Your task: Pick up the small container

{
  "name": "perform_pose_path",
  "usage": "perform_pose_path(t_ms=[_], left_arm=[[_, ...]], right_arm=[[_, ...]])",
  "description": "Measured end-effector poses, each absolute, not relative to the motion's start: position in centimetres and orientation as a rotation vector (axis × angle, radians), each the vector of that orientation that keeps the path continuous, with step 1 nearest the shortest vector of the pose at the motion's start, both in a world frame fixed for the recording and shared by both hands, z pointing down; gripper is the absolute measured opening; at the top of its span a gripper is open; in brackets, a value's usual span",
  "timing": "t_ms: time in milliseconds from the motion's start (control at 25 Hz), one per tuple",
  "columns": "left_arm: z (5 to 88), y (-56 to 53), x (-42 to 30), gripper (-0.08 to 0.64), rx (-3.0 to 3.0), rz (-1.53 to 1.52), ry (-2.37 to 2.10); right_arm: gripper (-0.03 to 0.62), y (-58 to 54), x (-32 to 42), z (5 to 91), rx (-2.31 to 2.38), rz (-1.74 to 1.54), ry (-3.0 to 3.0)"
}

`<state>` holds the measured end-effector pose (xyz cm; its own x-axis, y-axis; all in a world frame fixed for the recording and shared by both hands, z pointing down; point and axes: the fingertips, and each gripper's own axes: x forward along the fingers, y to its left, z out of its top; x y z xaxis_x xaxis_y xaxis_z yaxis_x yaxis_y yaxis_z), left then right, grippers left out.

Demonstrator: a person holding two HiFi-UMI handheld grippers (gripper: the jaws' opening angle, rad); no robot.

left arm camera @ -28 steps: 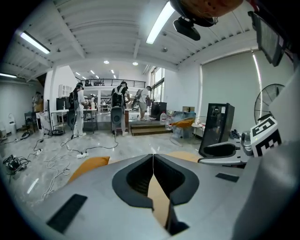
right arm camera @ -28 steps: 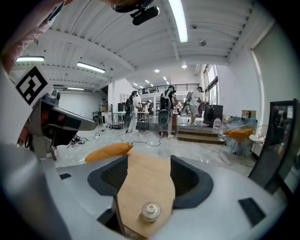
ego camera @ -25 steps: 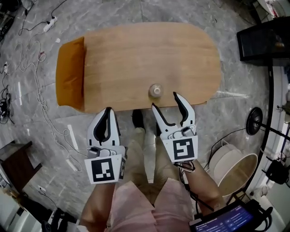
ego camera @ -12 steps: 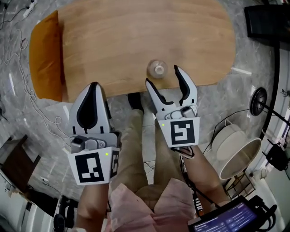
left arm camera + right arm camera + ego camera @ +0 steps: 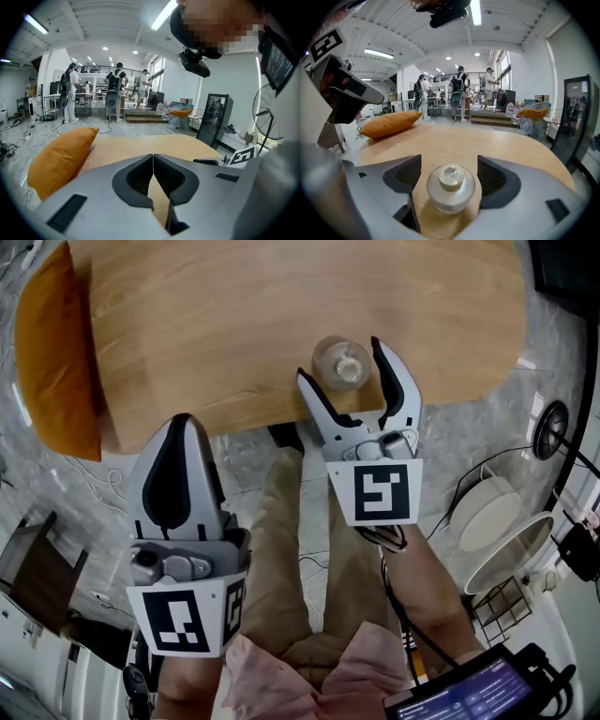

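A small clear container point(image 5: 342, 363) with a round knobbed lid stands upright near the front edge of the wooden table point(image 5: 234, 324). My right gripper point(image 5: 345, 362) is open, one jaw on each side of the container without touching it. In the right gripper view the small container point(image 5: 451, 186) sits centred between the two fingers point(image 5: 405, 176), a gap on both sides. My left gripper point(image 5: 178, 432) is shut with nothing in it and hangs over the floor just short of the table's front edge. The left gripper view shows its jaws point(image 5: 153, 159) pressed together.
An orange cushion point(image 5: 56, 352) lies on the table's left end. The person's legs point(image 5: 300, 549) are below the grippers. White round baskets point(image 5: 502, 540) and a black fan stand point(image 5: 553, 423) stand on the floor at right; cables run along the left.
Both grippers have advanced toward the table. The right gripper's open jaws now straddle the small container, which earlier stood ahead of its tips. The left gripper stays shut.
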<state>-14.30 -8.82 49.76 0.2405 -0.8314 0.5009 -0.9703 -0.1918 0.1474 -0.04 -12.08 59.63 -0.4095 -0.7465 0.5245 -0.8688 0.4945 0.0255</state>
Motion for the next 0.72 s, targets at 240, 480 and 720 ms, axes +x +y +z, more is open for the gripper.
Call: perform_pose_path(t_ms=[240, 480, 720], left_arm=[[52.9, -8.6, -13.3, 0.014, 2.064, 0.446, -1.606], [54.7, -7.6, -12.7, 0.014, 2.053, 0.468, -1.571], [55.3, -8.0, -13.3, 0.014, 2.038, 0.471, -1.579]], right_arm=[[0.382, -12.3, 0.3, 62.5, 1.334, 0.366, -2.270], [0.383, -12.5, 0.5, 63.9, 1.342, 0.347, -2.261], [0.383, -12.7, 0.5, 65.0, 1.337, 0.368, -2.247]])
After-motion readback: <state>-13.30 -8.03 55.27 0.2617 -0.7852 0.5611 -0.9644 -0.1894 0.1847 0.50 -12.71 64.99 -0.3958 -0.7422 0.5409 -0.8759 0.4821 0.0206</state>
